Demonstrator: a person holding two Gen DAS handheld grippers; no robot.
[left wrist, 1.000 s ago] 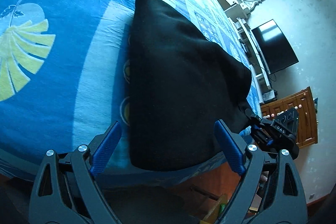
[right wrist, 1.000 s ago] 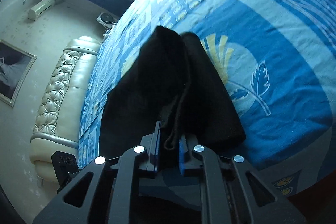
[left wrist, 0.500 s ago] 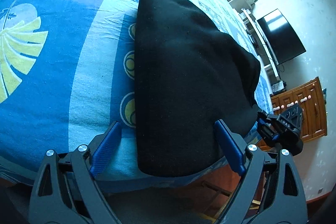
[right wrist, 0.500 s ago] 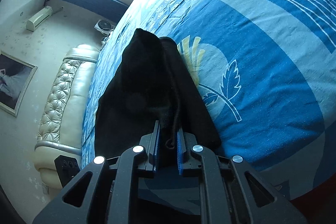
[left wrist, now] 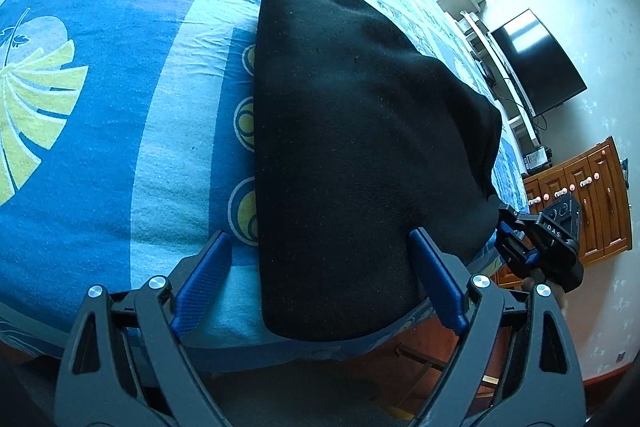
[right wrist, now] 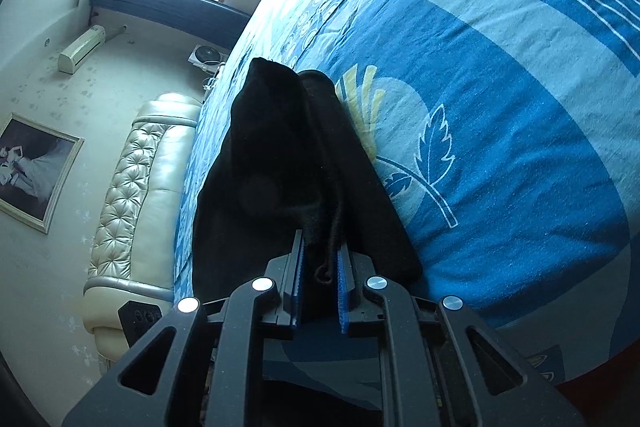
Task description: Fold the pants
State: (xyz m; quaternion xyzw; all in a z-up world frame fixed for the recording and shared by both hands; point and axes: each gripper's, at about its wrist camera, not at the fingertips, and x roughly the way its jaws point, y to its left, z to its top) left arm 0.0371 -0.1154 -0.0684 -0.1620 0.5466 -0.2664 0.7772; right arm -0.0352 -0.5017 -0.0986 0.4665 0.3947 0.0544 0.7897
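Now mid-fold | pants (left wrist: 360,155) flat on bed (left wrist: 120,147), near edge | right gripper (right wrist: 320,281) pinched on corner with drawstring | left gripper (left wrist: 320,283) wide apart, empty, straddling near hem | next likely: grip hem, carry both ends across together

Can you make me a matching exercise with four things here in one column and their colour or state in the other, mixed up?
Things:
1. left claw
2. right claw
3. pants
4. bedsheet

States:
A. black, lying on the bed
B. blue with yellow leaf print
C. open, fingers either side of the cloth
D. shut on the cloth

Pairs: 1-C, 2-D, 3-A, 4-B
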